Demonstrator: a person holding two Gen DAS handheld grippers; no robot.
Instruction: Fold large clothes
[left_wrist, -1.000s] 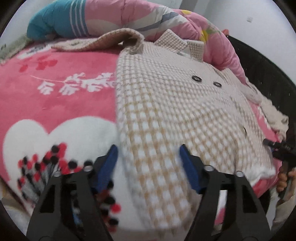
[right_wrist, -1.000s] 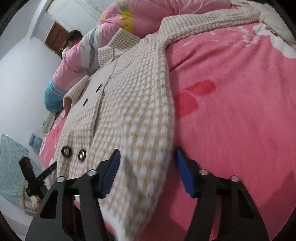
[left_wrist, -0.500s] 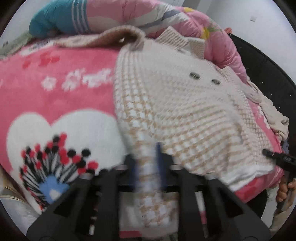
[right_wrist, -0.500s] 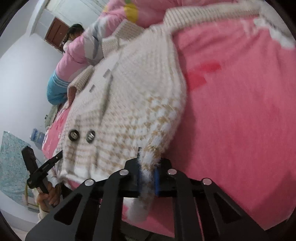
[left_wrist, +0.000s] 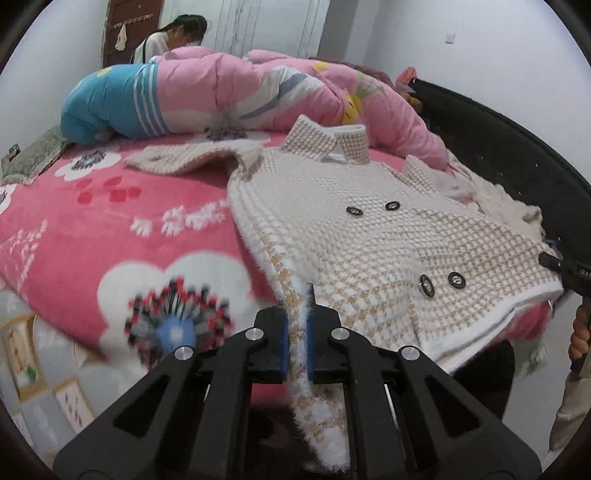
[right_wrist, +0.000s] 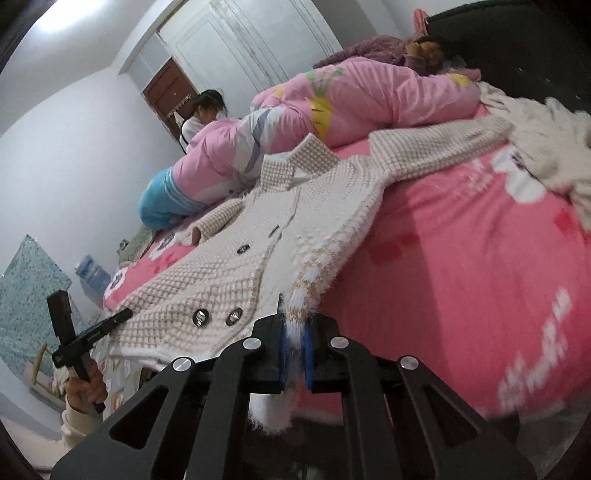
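Note:
A beige and white checked knit jacket (left_wrist: 354, 236) with dark buttons lies front up on the pink flowered blanket (left_wrist: 92, 221), collar towards the far side. My left gripper (left_wrist: 296, 343) is shut on the jacket's hem corner at its left edge, and the fuzzy hem hangs down through the blue pads. The same jacket (right_wrist: 236, 266) fills the right wrist view, one sleeve stretched out to the far right. My right gripper (right_wrist: 294, 354) is shut on the opposite hem corner, white fringe dangling below the pads. Both corners are lifted off the bed.
A rolled pink and blue quilt (left_wrist: 207, 96) lies along the far side of the bed, with a person (left_wrist: 173, 37) behind it. A black headboard (left_wrist: 517, 158) curves on the right. A fluffy cream garment (right_wrist: 546, 144) is heaped beyond the outstretched sleeve. A water jug (right_wrist: 90, 273) stands on the floor.
Both grippers went from open around the hem to shut on it, then rose and pulled back, lifting the jacket's lower corners off the blanket.

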